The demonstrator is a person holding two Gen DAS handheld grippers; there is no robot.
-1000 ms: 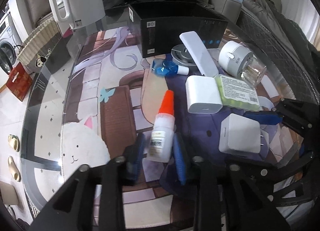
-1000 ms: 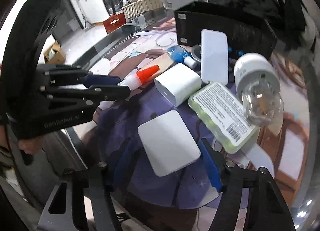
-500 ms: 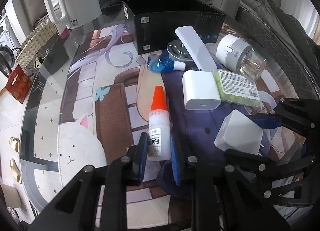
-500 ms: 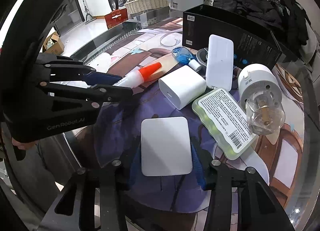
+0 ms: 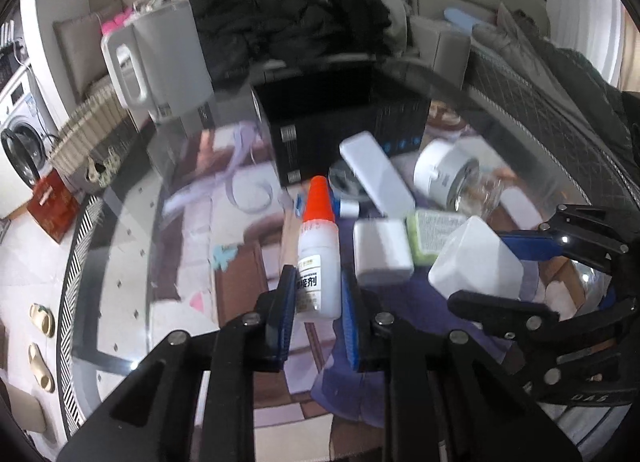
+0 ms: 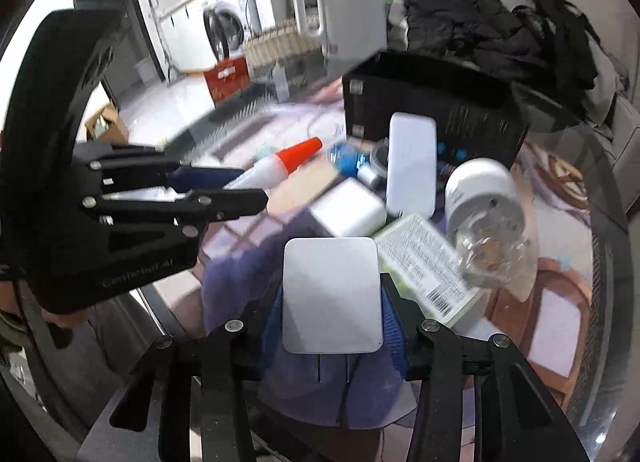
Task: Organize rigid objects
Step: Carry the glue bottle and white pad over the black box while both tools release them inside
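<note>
My left gripper (image 5: 318, 318) is shut on a white glue bottle with an orange cap (image 5: 318, 246) and holds it above the glass table; it also shows in the right wrist view (image 6: 276, 166). My right gripper (image 6: 332, 326) is shut on a flat white wall charger (image 6: 330, 294), lifted off the table; in the left wrist view the charger (image 5: 476, 262) sits at the right. An open black box (image 5: 340, 130) stands behind the pile; it also shows in the right wrist view (image 6: 432, 106).
On the table lie a white charger cube (image 6: 348, 208), a white power bank (image 6: 412, 164), a green labelled pack (image 6: 424, 262), a white and clear chopper (image 6: 484, 210) and a blue item (image 6: 346, 156). A white kettle (image 5: 160, 62) stands at the back left.
Both grippers closed on their objects and lifted them off the table. The glue bottle and the wall charger now sit higher and closer to the black box.
</note>
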